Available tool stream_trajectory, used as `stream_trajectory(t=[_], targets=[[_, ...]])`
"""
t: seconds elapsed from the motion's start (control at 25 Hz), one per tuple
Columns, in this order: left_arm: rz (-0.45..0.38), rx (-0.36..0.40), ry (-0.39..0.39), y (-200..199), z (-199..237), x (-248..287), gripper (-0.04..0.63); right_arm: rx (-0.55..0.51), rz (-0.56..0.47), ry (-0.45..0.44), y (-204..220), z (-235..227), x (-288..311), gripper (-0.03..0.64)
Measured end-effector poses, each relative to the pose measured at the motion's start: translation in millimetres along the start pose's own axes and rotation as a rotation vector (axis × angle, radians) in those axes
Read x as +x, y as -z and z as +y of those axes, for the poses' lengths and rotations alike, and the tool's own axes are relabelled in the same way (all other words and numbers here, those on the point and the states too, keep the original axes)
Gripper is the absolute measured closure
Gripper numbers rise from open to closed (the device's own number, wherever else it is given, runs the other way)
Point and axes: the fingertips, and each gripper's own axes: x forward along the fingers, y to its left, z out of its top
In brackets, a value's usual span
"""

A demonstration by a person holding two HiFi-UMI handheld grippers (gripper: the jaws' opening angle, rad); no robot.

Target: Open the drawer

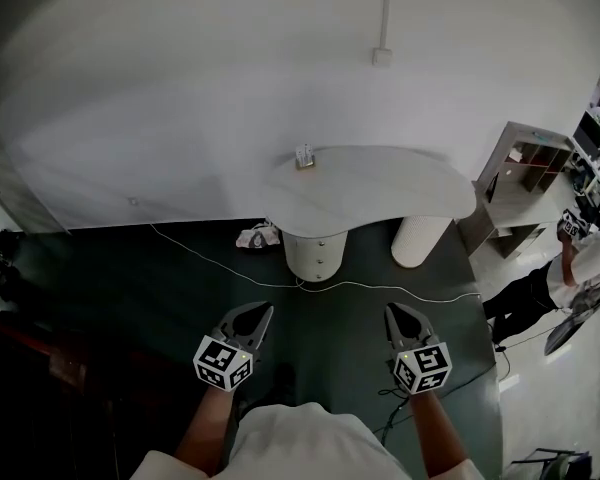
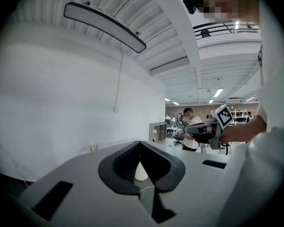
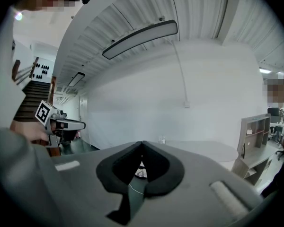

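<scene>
- Your left claw (image 1: 263, 313), lower centre-left of the head view, has its jaws pressed together and pinches nothing.
- Your target, the drawer pedestal (image 1: 315, 253), stands at frame centre under the white table (image 1: 380, 183), well apart from both claws. Its fronts look closed.
- Your right claw (image 1: 393, 313), lower centre-right, is likewise pressed together and empty.
- You seem to be in the approach step, with nothing touched.
- Next you likely need to close in, spread one claw and line it up with a drawer knob.
- Count: two claws, one drawer pedestal, one table, one plain round leg (image 1: 420, 240). The knobs are too small to count.
</scene>
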Motion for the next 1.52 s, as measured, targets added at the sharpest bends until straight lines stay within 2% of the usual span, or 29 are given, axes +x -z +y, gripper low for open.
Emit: stream_trajectory(t=[0.64, 1.04, 1.24, 1.52], targets=[[0.015, 0.012, 0.114, -13, 117, 99, 0.588, 0.04, 0.037, 0.072, -6, -17, 133, 0.606], [-0.035, -0.033, 0.102, -24, 196, 134, 0.588, 0.045, 0.054, 0.099, -3, -6, 198, 0.606], [-0.019, -0.04, 0.106, -16, 214, 143, 0.588, 0.05, 0.071, 0.101, 2, -7, 222, 0.606], [0.025, -0.062, 0.089, 4, 220, 164, 0.588, 0.067, 0.106, 0.078, 13, -30, 243, 0.606]])
